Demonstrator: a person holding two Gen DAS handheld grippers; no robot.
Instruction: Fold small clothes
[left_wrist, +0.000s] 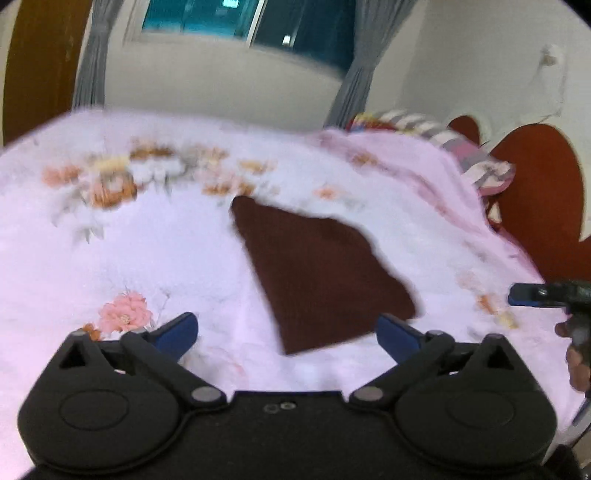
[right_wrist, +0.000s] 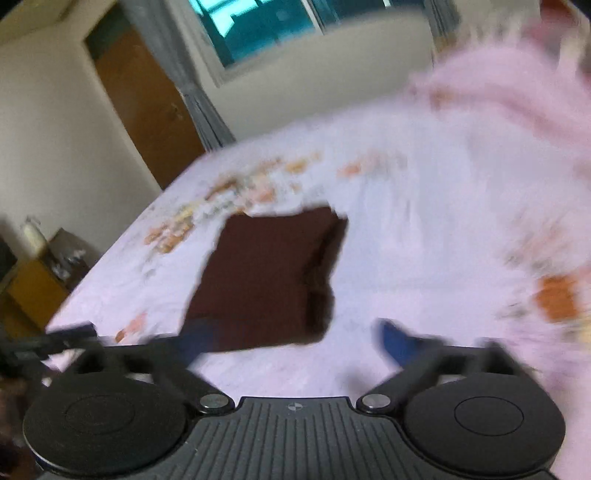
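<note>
A dark brown folded cloth (left_wrist: 317, 273) lies flat on the pink floral bedspread (left_wrist: 147, 251). It also shows in the right wrist view (right_wrist: 266, 280), with a thicker folded edge on its right side. My left gripper (left_wrist: 286, 332) is open and empty, its blue fingertips (left_wrist: 177, 330) just short of the cloth's near corner. My right gripper (right_wrist: 295, 339) is open and empty, hovering at the cloth's near edge; the view is motion-blurred. The right gripper's tip (left_wrist: 532, 293) shows at the right edge of the left wrist view.
A striped pillow (left_wrist: 454, 147) and a red-brown headboard (left_wrist: 535, 206) stand at the right. A window with grey curtains (left_wrist: 236, 22) is behind the bed. A wooden door (right_wrist: 140, 103) and a low cabinet (right_wrist: 33, 288) are at the left.
</note>
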